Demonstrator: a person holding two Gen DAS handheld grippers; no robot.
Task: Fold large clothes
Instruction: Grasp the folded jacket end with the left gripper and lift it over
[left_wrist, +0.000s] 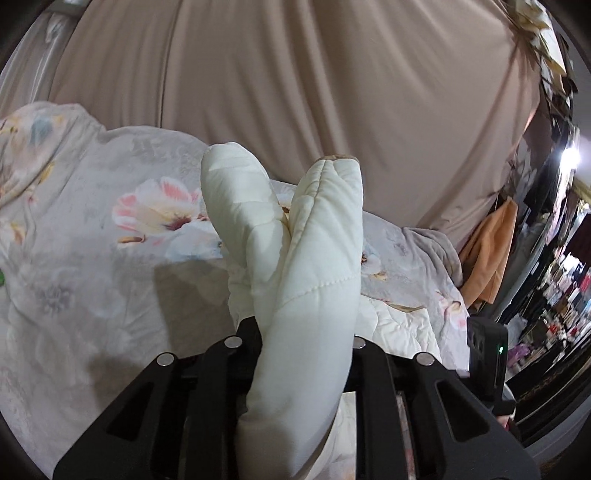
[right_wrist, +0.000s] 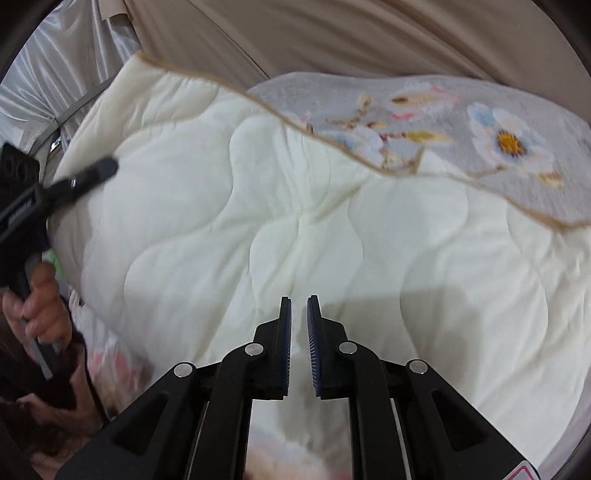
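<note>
My left tongs (left_wrist: 303, 332) clench a bunched fold of the quilt (left_wrist: 317, 240); my right tongs (right_wrist: 299, 306) hover released above it.

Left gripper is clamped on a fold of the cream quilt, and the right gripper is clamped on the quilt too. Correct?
Only partly. The left gripper is shut on a fold of the cream quilt, but the right wrist view shows the right gripper empty, its jaws slightly apart over the quilt, gripping nothing.

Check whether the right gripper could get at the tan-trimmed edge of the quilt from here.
Probably yes: the right gripper has its jaws slightly apart and empty, above the cream quilt, with nothing between it and the tan-trimmed edge ahead.
</note>
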